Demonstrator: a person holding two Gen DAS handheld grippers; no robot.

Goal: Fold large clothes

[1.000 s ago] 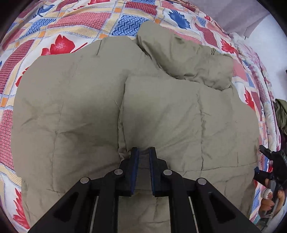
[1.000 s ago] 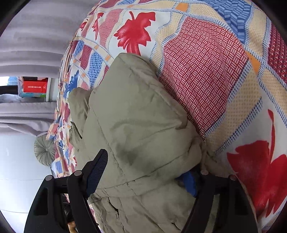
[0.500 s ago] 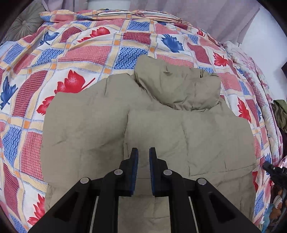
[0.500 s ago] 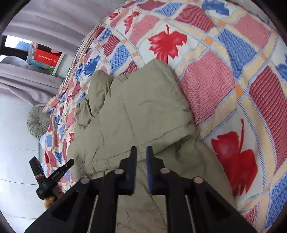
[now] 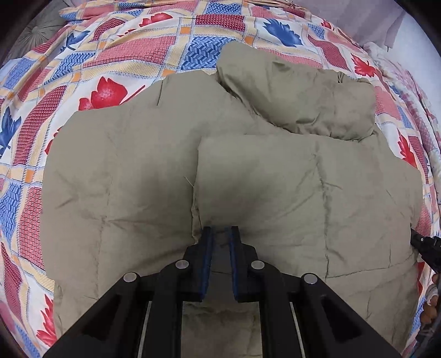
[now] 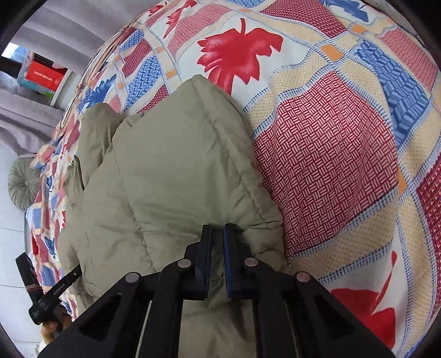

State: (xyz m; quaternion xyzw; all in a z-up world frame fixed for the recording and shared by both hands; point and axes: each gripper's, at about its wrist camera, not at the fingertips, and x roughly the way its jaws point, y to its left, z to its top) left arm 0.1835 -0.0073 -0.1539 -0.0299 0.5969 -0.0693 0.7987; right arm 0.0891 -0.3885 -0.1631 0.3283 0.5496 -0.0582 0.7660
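A large olive padded jacket (image 5: 143, 176) lies flat on the bed, its right side folded over the middle and its hood (image 5: 300, 93) bunched at the far end. My left gripper (image 5: 220, 234) is shut and empty, its tips at the folded panel's near edge. My right gripper (image 6: 217, 234) is shut and empty, just above the jacket's (image 6: 176, 170) right edge. The right gripper also shows at the far right of the left wrist view (image 5: 425, 247), and the left gripper at the lower left of the right wrist view (image 6: 49, 292).
The bed is covered by a patchwork quilt (image 5: 115, 55) with red and blue leaves (image 6: 330, 143). A round grey cushion (image 6: 23, 183) lies at the bed's far corner. Grey curtains (image 6: 82, 24) and a red box (image 6: 44, 75) stand beyond the bed.
The right gripper closed from wide open around the jacket edge, came off the cloth, then dropped back near it. The left gripper lifted away, then returned low to the fold's edge.
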